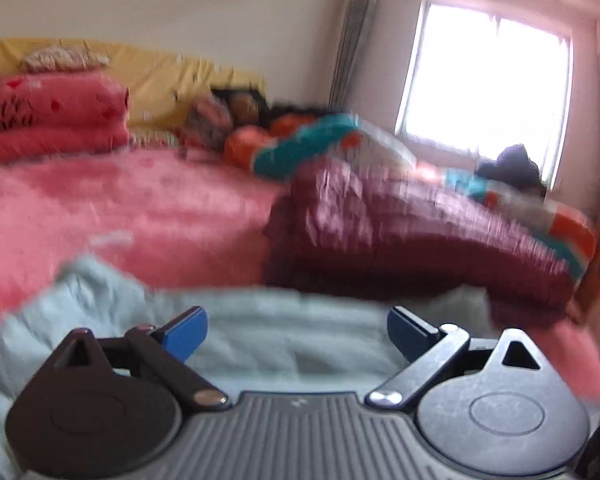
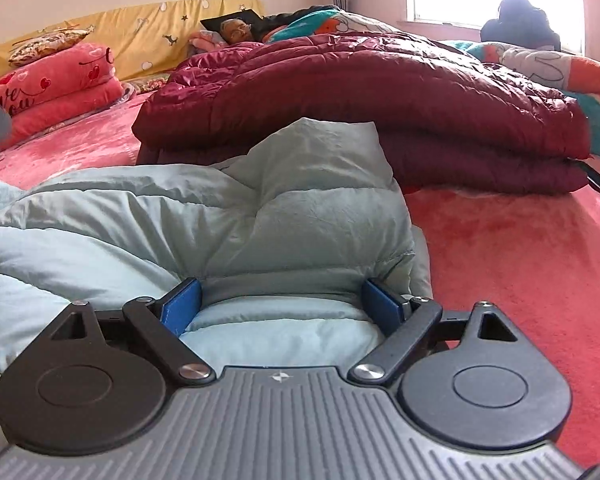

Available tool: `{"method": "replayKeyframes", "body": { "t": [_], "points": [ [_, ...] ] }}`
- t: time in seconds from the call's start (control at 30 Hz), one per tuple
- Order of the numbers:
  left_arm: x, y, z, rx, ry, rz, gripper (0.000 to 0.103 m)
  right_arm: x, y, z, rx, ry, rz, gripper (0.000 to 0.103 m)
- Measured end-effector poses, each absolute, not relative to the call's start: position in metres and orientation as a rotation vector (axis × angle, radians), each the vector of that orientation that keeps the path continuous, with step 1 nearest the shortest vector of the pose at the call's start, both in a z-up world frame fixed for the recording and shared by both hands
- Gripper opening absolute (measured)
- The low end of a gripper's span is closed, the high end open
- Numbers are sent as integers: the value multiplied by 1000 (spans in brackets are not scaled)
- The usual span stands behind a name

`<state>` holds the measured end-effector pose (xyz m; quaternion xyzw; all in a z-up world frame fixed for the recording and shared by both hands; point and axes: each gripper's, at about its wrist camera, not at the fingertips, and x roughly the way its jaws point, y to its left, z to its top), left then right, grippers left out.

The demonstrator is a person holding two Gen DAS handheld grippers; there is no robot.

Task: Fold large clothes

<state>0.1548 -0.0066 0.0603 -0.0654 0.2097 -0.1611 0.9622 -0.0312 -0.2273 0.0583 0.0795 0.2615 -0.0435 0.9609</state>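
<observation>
Pink fleece bedspread covers bed under both grippers. Left gripper: fingers wide apart, nothing between, hovering above pale blue puffer jacket; view blurred. Right gripper: fingers spread wide with bulky fold of pale blue puffer jacket filling gap, both pads against fabric. Beyond fingertips, one folded maroon quilted coat blocks way. Two stacked pink pillows far left. One person lying under patterned blanket behind coat.

Two wrist fisheyes, each low over the pale blue padded jacket and looking across the pink bed toward the window (left view blurred), sharing jacket, folded maroon coat, pink pillows and yellow headboard.
</observation>
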Motion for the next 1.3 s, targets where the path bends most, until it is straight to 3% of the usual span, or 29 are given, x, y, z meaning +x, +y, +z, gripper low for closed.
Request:
{"method": "replayKeyframes", "body": {
  "t": [0.43, 0.83, 0.97, 1.17, 1.3],
  "points": [
    [178, 9, 9, -171, 521, -323, 97, -27, -224, 55, 158, 536, -79, 103],
    [186, 55, 71, -221, 420, -236, 98, -25, -218, 108, 118, 447, -68, 103],
    [210, 86, 55, -269, 494, -163, 98, 3, -222, 110, 102, 454, -68, 103],
    [235, 114, 16, -415, 602, -123, 98, 42, -235, 80, 123, 610, -56, 103],
    [238, 118, 1, -471, 597, -154, 99, 47, -242, 70, 172, 630, -33, 103]
  ]
}}
